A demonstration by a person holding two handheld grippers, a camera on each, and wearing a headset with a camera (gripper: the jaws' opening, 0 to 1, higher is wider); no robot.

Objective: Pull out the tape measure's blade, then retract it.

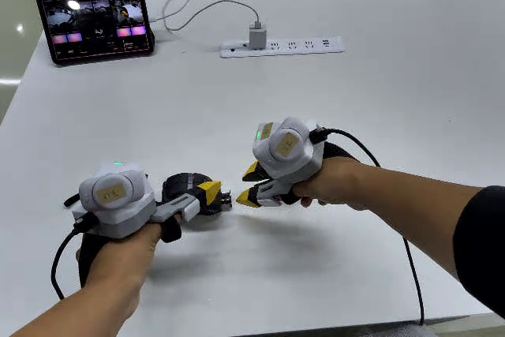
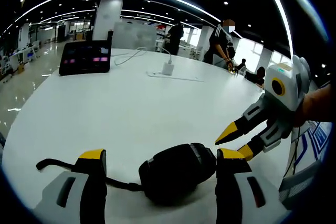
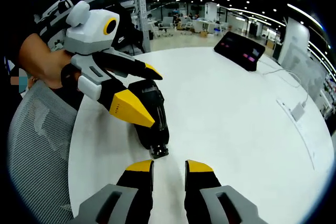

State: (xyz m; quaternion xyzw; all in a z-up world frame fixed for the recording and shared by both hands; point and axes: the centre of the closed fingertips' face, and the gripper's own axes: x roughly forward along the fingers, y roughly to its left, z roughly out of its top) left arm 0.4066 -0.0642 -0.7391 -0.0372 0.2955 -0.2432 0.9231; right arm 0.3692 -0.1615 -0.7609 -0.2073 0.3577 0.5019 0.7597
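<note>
A black tape measure [image 1: 188,189] lies on the white table [image 1: 331,108], its body [image 2: 178,174] held between the wide-set jaws of my left gripper [image 1: 207,187], which is shut on it. Its lanyard trails off past one jaw. The blade's hook end [image 3: 160,151] pokes out toward my right gripper [image 3: 169,165], which is open with a narrow gap and nothing in it, tips just short of the hook. In the head view my right gripper [image 1: 243,187] points left at the tape's front. My left gripper [image 3: 155,99] shows from the right gripper view, straddling the tape measure [image 3: 149,111].
A tablet [image 1: 96,23] stands at the far left of the table, and a power strip [image 1: 284,46] with a charger and cable lies at the back. The table's near edge runs just below the hands. A mesh chair [image 3: 37,145] is beside the table.
</note>
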